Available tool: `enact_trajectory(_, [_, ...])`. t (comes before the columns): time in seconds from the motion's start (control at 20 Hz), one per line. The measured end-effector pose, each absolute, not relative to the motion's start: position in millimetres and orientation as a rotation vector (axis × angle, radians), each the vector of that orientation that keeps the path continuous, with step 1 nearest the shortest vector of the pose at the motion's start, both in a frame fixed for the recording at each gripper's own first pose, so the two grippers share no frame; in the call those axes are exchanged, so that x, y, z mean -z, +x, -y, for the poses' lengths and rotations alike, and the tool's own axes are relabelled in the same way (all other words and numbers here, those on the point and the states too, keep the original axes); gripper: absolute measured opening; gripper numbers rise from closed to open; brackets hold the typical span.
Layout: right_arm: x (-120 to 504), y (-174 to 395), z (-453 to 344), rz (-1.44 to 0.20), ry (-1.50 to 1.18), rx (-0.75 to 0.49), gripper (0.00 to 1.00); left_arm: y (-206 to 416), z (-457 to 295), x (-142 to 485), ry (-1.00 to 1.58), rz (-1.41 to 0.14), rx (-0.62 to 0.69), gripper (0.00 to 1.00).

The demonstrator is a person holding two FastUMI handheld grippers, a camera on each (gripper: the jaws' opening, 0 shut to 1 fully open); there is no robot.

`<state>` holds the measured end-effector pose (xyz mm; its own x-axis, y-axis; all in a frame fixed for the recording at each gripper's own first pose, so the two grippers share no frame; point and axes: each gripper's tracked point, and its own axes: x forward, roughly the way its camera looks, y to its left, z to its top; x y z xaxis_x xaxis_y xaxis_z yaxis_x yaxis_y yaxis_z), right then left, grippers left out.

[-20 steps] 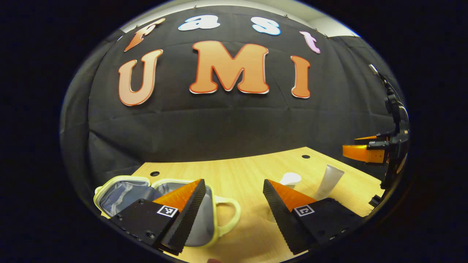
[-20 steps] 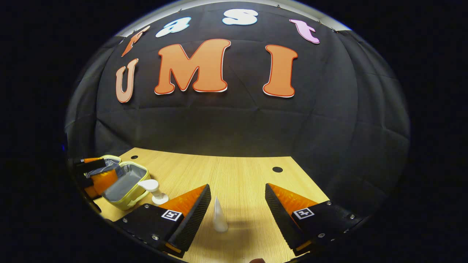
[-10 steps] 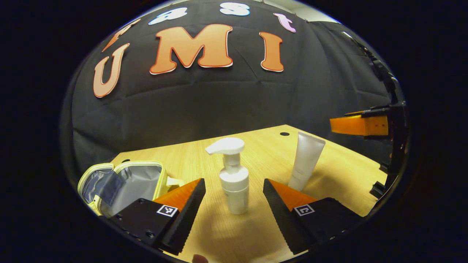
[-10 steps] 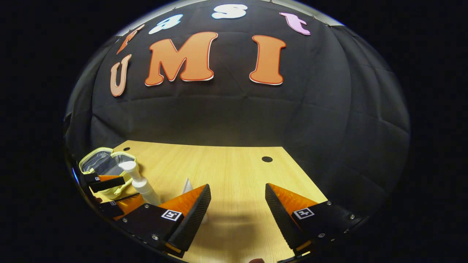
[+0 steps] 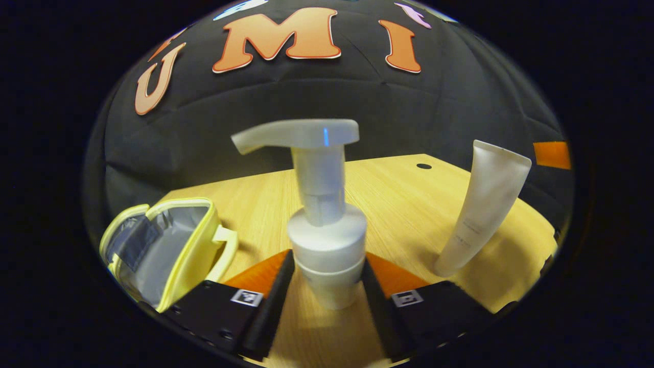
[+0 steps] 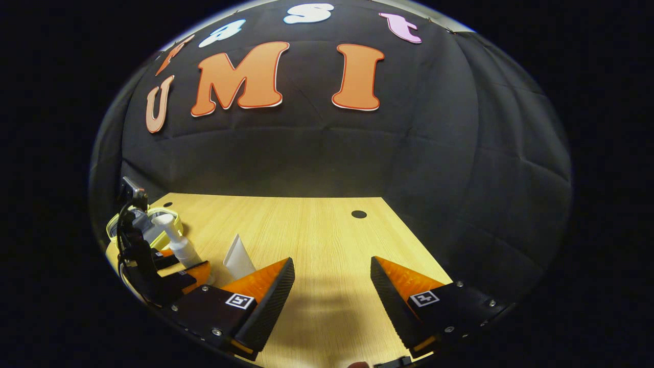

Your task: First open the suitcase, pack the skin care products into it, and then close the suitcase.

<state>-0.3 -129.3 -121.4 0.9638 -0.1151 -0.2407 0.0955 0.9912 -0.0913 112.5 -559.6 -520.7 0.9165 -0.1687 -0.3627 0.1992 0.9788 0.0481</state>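
Left tongs (image 5: 327, 286) clenched on the pump bottle (image 5: 327, 240).
Open pouch (image 5: 168, 245) near the worktop's (image 5: 398, 204) left edge, tube (image 5: 483, 204) upright rightward; right tongs (image 6: 332, 291) released.

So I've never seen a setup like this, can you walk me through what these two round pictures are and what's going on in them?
There is no robot here. A person holds a two-fingered claw in each hand, and a fisheye camera rides on each claw, looking out along its fingers.

The left gripper view comes from the left claw. Its fingers sit on either side of a white pump bottle, closed in against its base. Beside it on the wooden table are an open yellow toiletry case with a grey lining, and a white tube standing on its cap.

The right gripper view comes from the right claw, which is open and holds nothing, hovering over bare table.
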Motion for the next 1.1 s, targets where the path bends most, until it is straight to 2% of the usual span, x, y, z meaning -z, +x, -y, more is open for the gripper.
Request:
enact_trajectory(0.05, [124,-2,128,-0.253,-0.075,0.108,0.95,113,561,518,0.096,-0.36,0.199,0.61])
enact_trajectory(0.2, [131,-10,117,-0.271,-0.058,0.087,0.95,99,557,513,0.1,-0.413,0.202,0.58])
enact_trajectory(0.6, [139,-25,42,-0.3,-0.003,-0.046,0.95,40,526,440,-0.024,-0.46,0.316,0.58])
enact_trajectory(0.85, [176,-1,21,-0.382,-0.028,-0.054,0.95,18,474,401,-0.042,-0.446,0.33,0.57])
enact_trajectory(1.1, [211,26,14,-0.473,-0.046,-0.057,0.95,8,406,375,-0.013,-0.433,0.274,0.58])
